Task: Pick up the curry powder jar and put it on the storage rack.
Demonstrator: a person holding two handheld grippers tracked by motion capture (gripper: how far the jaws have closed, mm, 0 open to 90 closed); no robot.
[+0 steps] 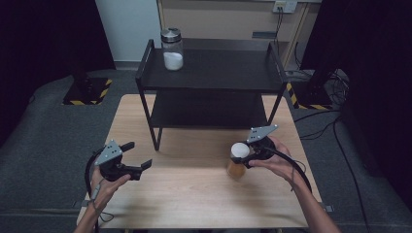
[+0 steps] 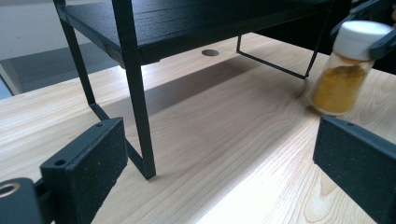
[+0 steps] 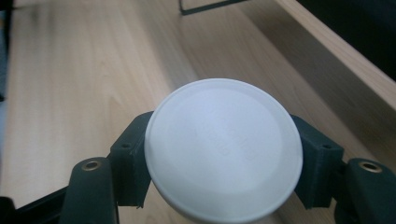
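Pale wooden worktop (image 1: 194, 189), dim room, dark floor around it. A black two-tier shelf (image 1: 214, 73) stood at the far half, with a glass jar of white powder (image 1: 172, 49) on its top tier.

The spice jar (image 1: 237, 161), white-capped with yellow-orange powder, stood on the worktop before the shelf's right leg. The right claw (image 1: 248, 156) pinched it at the cap (image 3: 223, 151), one pad on each side, the body hanging below the pads.

Risk, as judged: the grip sat high on a smooth round lid, so a quick lift or tilt could let the jar swing, slip or loosen from the cap. The shelf edge just beyond the claw could clip it.

The left claw (image 1: 140, 155) was spread and empty, well apart to the side.
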